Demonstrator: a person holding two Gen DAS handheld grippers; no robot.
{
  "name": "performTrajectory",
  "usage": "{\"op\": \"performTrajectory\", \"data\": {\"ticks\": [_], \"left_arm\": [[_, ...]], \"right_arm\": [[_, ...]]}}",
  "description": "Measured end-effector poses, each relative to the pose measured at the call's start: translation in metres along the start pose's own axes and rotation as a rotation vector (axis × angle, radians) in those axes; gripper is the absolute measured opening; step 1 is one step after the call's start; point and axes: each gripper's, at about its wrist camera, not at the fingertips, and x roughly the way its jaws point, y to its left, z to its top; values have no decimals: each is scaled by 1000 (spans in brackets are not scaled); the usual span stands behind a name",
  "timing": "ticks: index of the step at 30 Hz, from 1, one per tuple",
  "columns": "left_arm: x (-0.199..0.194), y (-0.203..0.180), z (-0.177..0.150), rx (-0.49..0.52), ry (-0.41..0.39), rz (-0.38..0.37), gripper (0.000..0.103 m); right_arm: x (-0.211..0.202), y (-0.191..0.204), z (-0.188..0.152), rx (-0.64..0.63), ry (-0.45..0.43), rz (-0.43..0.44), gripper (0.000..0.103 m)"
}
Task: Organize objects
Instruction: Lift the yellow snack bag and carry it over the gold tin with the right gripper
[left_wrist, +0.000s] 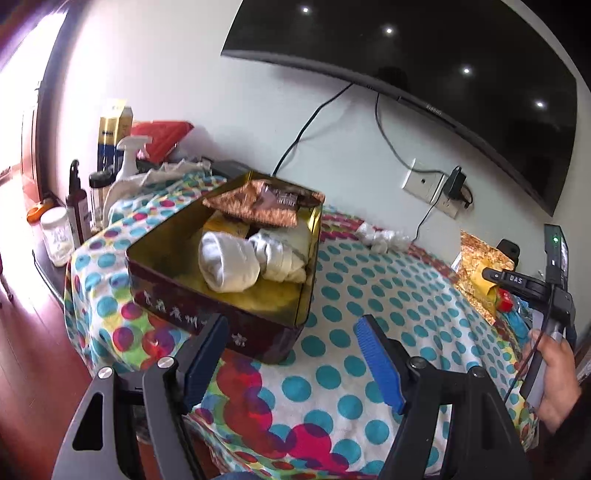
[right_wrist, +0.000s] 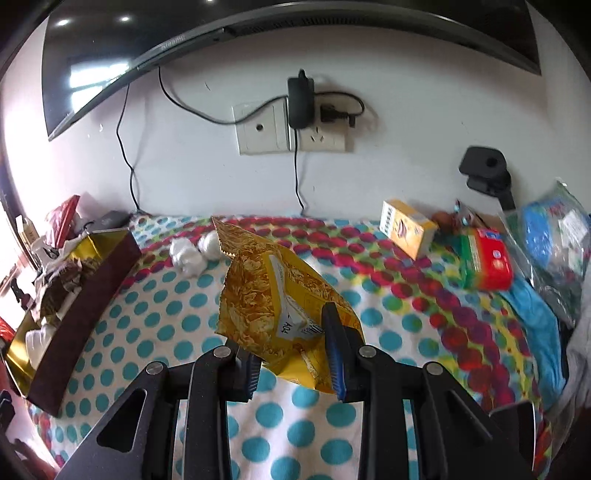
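Note:
A dark red tin box (left_wrist: 177, 306) with a gold inside stands open on the dotted cloth (left_wrist: 332, 387). It holds rolled white socks (left_wrist: 229, 264) and a brown snack packet (left_wrist: 258, 206). My left gripper (left_wrist: 291, 325) is open just in front of the box's near corner, with nothing between its fingers. My right gripper (right_wrist: 286, 332) is shut on the lower end of a gold snack bag (right_wrist: 266, 280), which it holds up above the cloth. The tin box (right_wrist: 103, 273) lies to the left of that bag. In the left wrist view the gold snack bag (left_wrist: 480, 266) shows at the far right, above a hand (left_wrist: 550, 369).
Bottles (left_wrist: 77, 206), a spray bottle (left_wrist: 129, 158) and a jar (left_wrist: 55, 236) crowd the table's left end. Crumpled tissues (right_wrist: 188, 254) lie by the wall. A yellow carton (right_wrist: 406, 229), a red-green pack (right_wrist: 484, 262) and a plastic bag (right_wrist: 554, 236) sit at the right. A television (left_wrist: 424, 74) and sockets (right_wrist: 291, 136) are on the wall.

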Motion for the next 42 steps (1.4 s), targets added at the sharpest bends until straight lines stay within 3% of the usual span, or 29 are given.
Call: {"op": "performTrajectory", "data": {"ticks": [6, 9, 13, 18, 27, 32, 38, 42], "left_arm": [[9, 4, -3, 0, 48, 67, 74], [10, 5, -4, 28, 46, 115, 75], [11, 10, -4, 16, 63, 118, 74], [12, 15, -3, -2, 74, 125, 74], [12, 24, -5, -60, 91, 128, 75], [4, 35, -13, -118, 105, 125, 74], [-9, 54, -22, -195, 111, 138, 74], [-12, 57, -23, -201, 105, 145, 74]], "right_arm": [[-9, 9, -1, -3, 0, 12, 28], [-18, 29, 9, -45, -17, 31, 28], [-27, 61, 21, -77, -35, 77, 28], [-36, 114, 32, -134, -52, 154, 28], [-39, 229, 34, -355, -71, 289, 28], [-49, 288, 7, -563, -47, 402, 28], [-58, 326, -36, -752, 36, 529, 28], [-35, 346, -57, -846, 105, 498, 28]]}}
